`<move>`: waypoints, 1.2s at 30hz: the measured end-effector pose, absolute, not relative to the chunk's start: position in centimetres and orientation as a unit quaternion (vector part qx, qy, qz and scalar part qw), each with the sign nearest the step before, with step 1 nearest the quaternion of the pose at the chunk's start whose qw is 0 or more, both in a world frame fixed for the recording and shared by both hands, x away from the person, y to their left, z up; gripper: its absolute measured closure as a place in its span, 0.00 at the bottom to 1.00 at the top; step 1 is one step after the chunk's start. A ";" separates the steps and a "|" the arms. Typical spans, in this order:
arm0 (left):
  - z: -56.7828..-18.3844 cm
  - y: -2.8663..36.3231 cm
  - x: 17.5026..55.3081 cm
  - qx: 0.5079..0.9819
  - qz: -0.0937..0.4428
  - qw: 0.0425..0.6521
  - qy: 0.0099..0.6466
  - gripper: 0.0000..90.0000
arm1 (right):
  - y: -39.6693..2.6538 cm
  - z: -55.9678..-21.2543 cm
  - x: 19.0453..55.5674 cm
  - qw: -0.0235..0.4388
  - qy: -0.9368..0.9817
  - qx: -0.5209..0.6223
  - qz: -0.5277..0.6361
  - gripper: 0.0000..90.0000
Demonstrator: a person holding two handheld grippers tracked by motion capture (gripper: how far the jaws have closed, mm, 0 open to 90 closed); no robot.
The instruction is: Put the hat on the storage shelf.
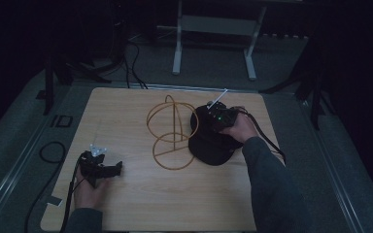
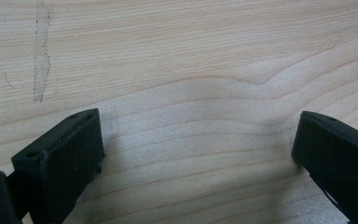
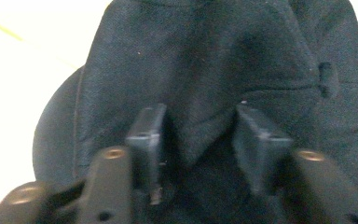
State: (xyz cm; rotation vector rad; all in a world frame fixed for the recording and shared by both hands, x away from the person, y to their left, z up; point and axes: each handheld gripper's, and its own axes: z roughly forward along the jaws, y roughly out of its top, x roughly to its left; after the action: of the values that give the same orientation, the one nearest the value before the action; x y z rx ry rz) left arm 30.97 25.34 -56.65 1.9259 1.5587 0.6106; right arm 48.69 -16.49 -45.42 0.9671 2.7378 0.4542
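The right gripper [image 1: 217,118] rests on a black cap [image 1: 209,145] that lies on the wooden tabletop [image 1: 126,204], near the right edge and about midway between the far and near edges. In the right gripper view, the two black jaws are partly closed, with a raised fold of the cap's [image 3: 205,60] dark fabric pinched up between them; both pads press against that fold. The cap's top button [image 3: 327,78] sits to the right of the jaws, and the brim curves away at the left. The person's right hand [image 1: 243,128] holds the gripper from the right side of the cap, and a dark sleeve [image 1: 272,189] runs back to the near edge.

Just left of the cap, touching or nearly touching it, stands a wire-frame stand [image 1: 172,131] made of yellow-brown rings, near the middle of the tabletop.

The left gripper [image 1: 108,169] lies low over the near-left part of the tabletop, well apart from the cap and stand. In the left gripper view, its jaws stand wide apart over bare wood grain [image 2: 191,93], with nothing between them.
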 end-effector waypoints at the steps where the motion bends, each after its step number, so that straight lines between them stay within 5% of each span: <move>1: -56.6 25.3 31.0 0.722 0.229 0.291 0.585 0.02 | -16.5 -45.4 48.7 0.098 0.926 0.329 0.155 0.66; 11: -56.6 25.3 31.0 0.722 0.229 0.291 0.584 0.02 | -16.3 -45.6 48.7 0.067 0.936 0.319 0.136 0.91; 36: -56.6 25.3 31.0 0.722 0.229 0.290 0.584 0.02 | -19.4 -42.1 48.0 0.033 0.921 0.343 0.179 0.94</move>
State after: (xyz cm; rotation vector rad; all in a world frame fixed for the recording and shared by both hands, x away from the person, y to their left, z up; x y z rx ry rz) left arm 30.97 25.32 -56.65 1.9267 1.5588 0.6105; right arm 47.97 -19.39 -42.10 1.0554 2.8350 0.5511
